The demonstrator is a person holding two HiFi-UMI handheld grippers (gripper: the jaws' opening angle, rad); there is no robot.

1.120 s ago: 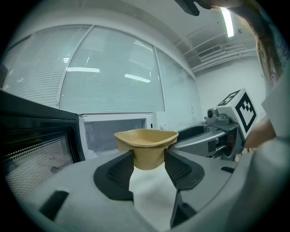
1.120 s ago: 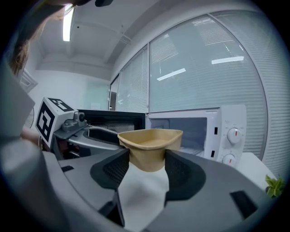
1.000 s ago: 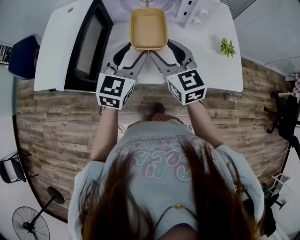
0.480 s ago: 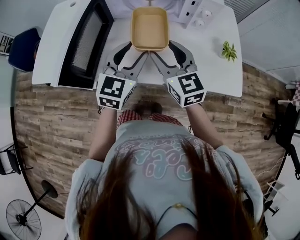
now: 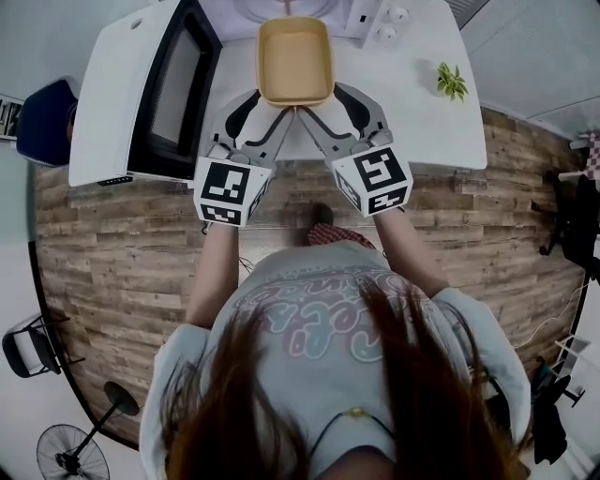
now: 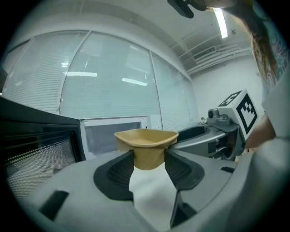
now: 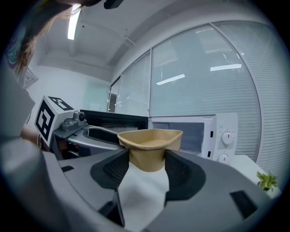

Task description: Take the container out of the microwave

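Observation:
A tan, empty rectangular container (image 5: 294, 61) hangs in front of the white microwave (image 5: 356, 11), above the white table (image 5: 422, 131). My left gripper (image 5: 277, 111) is shut on its near left corner and my right gripper (image 5: 312, 111) on its near right corner. In the left gripper view the container (image 6: 146, 145) sits between the dark pads (image 6: 118, 172) of the left gripper (image 6: 148, 163), which press its sides. The right gripper view shows the same grip of my right gripper (image 7: 147, 165) on the container (image 7: 152, 147), with the microwave (image 7: 199, 136) behind.
The microwave door (image 5: 159, 89) stands open to the left, its dark window facing the container. A small potted plant (image 5: 452, 81) is on the table's right part. Wooden floor (image 5: 112, 244) lies below the table's near edge; a chair (image 5: 47, 112) stands far left.
Both grippers keep their hold on the container in front of the microwave. Only the view has shifted slightly; nothing was let go or taken.

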